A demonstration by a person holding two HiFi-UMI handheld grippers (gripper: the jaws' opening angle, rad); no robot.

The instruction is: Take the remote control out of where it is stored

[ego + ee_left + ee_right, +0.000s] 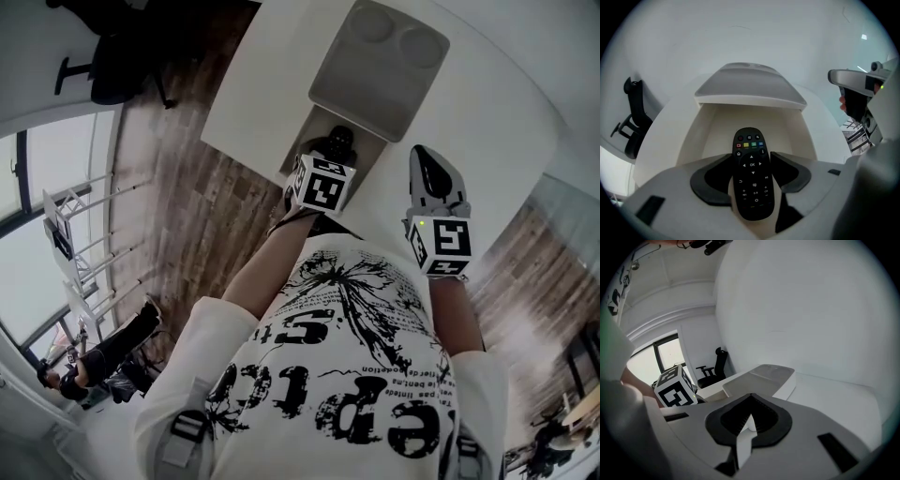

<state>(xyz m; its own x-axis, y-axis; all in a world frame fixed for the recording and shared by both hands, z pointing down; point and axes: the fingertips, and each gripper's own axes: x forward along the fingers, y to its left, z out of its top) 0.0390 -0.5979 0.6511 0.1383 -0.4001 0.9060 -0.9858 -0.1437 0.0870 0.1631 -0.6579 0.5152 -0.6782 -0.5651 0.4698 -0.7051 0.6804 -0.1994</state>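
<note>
The black remote control (752, 173), with coloured buttons near its far end, lies lengthwise between the jaws of my left gripper (752, 158), which is shut on it. It sits over the near end of an open white storage compartment (712, 133) set in the table, whose grey lid (750, 86) is raised behind. In the head view the remote (336, 141) pokes out beyond the left gripper (323, 159) at the compartment's opening. My right gripper (750, 399) is shut with nothing in it and hovers over the white tabletop (487, 112) to the right (427, 159).
The grey lid (380, 66) has two round recesses. Wood floor (178, 187) lies left of the table edge, and black office chairs stand there (117, 56) (715, 364). The left gripper's marker cube (675, 387) shows in the right gripper view.
</note>
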